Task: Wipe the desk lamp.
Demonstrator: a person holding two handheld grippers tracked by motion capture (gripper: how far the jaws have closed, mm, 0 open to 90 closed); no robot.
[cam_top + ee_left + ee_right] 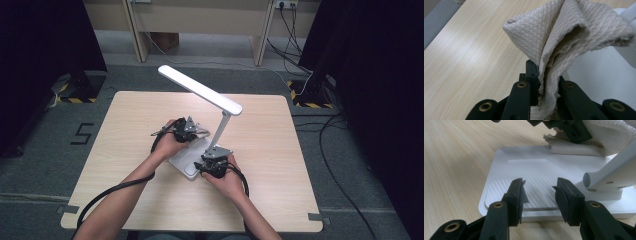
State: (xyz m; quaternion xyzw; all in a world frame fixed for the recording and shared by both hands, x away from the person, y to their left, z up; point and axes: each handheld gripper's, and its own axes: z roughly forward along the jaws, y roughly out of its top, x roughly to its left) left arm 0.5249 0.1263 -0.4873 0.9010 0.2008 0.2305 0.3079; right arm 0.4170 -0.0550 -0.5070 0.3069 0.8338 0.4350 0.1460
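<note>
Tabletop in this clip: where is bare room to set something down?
The table is bare left of the left gripper, and right of the lamp out to the edge. It is crowded mid-table, where the cloth, lamp base and right gripper meet.

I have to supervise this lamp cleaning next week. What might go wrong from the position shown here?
The left gripper pinches the paper towel by a thin fold with ragged edges; rubbing the lamp base might tear it or pull it free. The right gripper stands open over the base's ribbed end without clamping it, so the base may slide across the table. The lamp arm overhangs both hands; a bump might tip it.
</note>
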